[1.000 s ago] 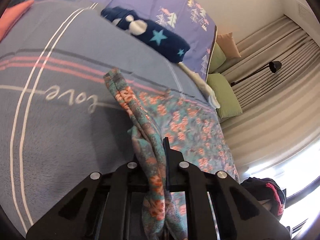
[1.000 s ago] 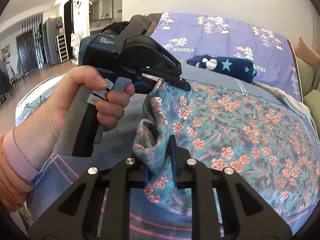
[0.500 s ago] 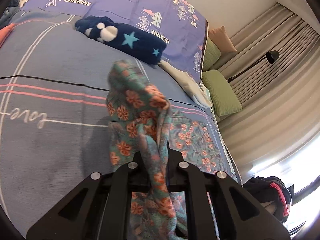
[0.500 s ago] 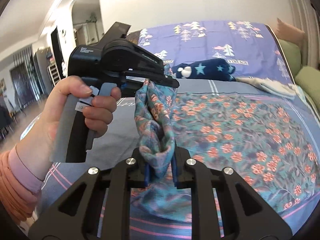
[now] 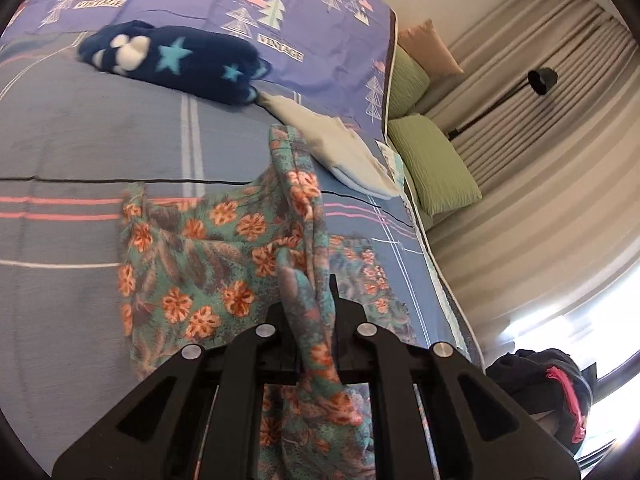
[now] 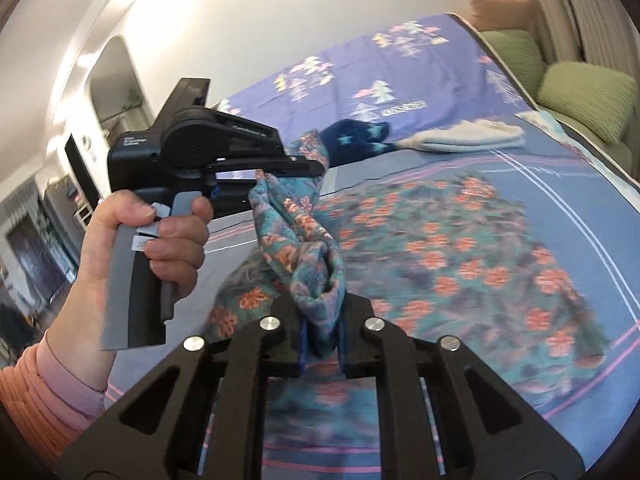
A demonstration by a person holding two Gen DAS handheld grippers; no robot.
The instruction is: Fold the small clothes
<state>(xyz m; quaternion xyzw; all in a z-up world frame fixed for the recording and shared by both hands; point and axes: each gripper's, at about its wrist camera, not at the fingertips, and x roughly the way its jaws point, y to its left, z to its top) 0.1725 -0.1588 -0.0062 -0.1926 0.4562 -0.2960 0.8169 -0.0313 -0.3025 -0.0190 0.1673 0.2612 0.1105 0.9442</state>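
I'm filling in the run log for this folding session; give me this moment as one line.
stage: mid-fold | left gripper: shut on floral garment | right gripper: closing on same garment, cloth between jaws | bed: garment partly spread

Floral garment [image 5: 240, 248] pinched in left gripper [image 5: 310, 312] jaws, draped over grey striped bedspread [image 5: 80, 140].

floral garment [image 5: 208, 264] lies on the bed [image 5: 80, 152]; behind it, a star blanket [image 5: 180, 64] beside a pale cloth [image 5: 340, 152].
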